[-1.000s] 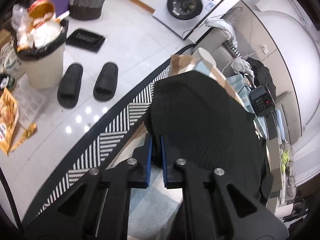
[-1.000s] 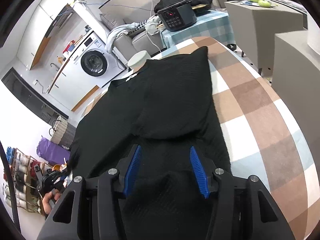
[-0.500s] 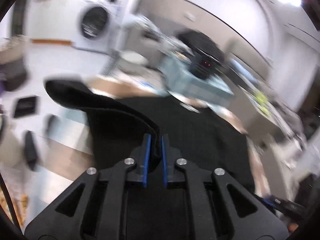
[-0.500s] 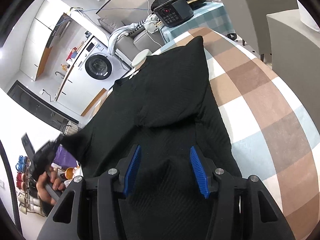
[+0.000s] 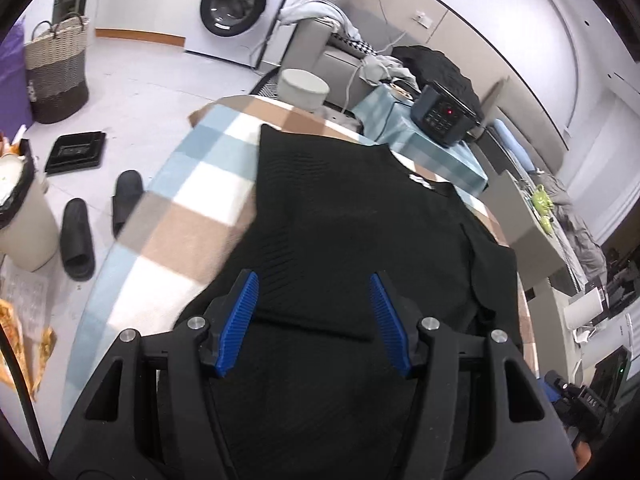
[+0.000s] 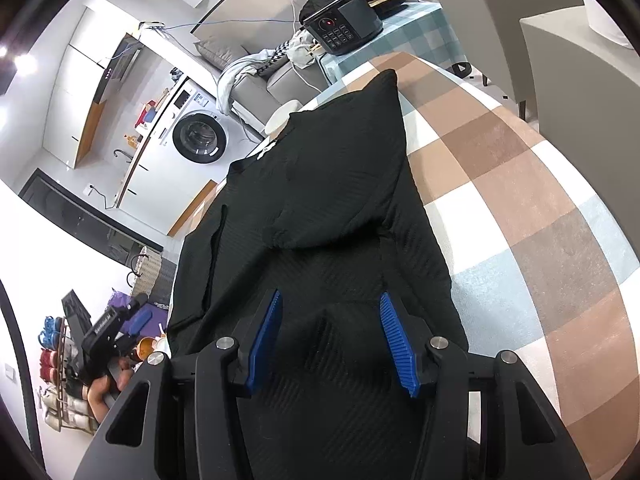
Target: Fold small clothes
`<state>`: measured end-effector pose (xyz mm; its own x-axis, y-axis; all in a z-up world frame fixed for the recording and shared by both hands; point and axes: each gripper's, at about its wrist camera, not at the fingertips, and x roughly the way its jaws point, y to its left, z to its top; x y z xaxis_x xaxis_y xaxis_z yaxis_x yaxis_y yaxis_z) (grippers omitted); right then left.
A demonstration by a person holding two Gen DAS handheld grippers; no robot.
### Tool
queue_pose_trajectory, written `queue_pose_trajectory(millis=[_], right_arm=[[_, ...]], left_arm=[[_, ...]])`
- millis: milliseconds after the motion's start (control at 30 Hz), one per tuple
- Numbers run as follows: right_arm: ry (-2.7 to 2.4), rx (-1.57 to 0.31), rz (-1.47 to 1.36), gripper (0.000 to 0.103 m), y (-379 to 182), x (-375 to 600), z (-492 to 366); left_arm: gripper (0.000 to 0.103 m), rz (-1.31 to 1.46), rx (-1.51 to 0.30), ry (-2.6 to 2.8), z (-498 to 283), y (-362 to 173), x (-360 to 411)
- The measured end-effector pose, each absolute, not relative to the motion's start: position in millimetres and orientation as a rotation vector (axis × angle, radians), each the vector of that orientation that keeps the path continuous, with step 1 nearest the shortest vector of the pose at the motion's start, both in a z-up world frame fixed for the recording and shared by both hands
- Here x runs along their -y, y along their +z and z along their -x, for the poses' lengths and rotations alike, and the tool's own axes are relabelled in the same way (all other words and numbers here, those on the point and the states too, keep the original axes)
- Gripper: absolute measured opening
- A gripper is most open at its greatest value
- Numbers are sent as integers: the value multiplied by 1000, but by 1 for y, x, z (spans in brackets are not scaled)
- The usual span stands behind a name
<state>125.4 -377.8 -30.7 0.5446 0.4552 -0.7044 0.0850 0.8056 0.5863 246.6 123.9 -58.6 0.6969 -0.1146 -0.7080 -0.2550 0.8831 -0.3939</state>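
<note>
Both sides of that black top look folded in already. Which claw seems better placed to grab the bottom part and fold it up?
Probably the right claw: open, it sits low over a raised fold of the black top. The left claw, its jaws opening with nothing between them, is above the fabric.

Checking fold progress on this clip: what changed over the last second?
The left gripper carried a pinched side flap of the black knit garment from the edge of the checked tablecloth inward over the body, then released it; its jaws are opening with nothing between them. The right gripper stayed open above the garment's near end, and the flap folded on that side lies unchanged.
</note>
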Motion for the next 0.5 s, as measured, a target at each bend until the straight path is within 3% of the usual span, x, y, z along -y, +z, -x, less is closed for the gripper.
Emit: queue_pose_trajectory(millis=[133, 200, 333, 433, 500], right_arm=[[227, -977, -614, 56, -28, 381, -121], [224, -970, -607, 56, -25, 384, -118], [211, -950, -546, 68, -18, 389, -106], [186, -947, -468, 81, -15, 396, -93], [189, -949, -448, 84, -16, 402, -83]], left_arm=[[57, 459, -793, 109, -214, -60, -128], [64, 431, -778, 120, -196, -54, -128], [83, 383, -747, 139, -161, -44, -129], [89, 344, -734, 134, -133, -40, -127], [91, 305, -740, 141, -113, -42, -127]])
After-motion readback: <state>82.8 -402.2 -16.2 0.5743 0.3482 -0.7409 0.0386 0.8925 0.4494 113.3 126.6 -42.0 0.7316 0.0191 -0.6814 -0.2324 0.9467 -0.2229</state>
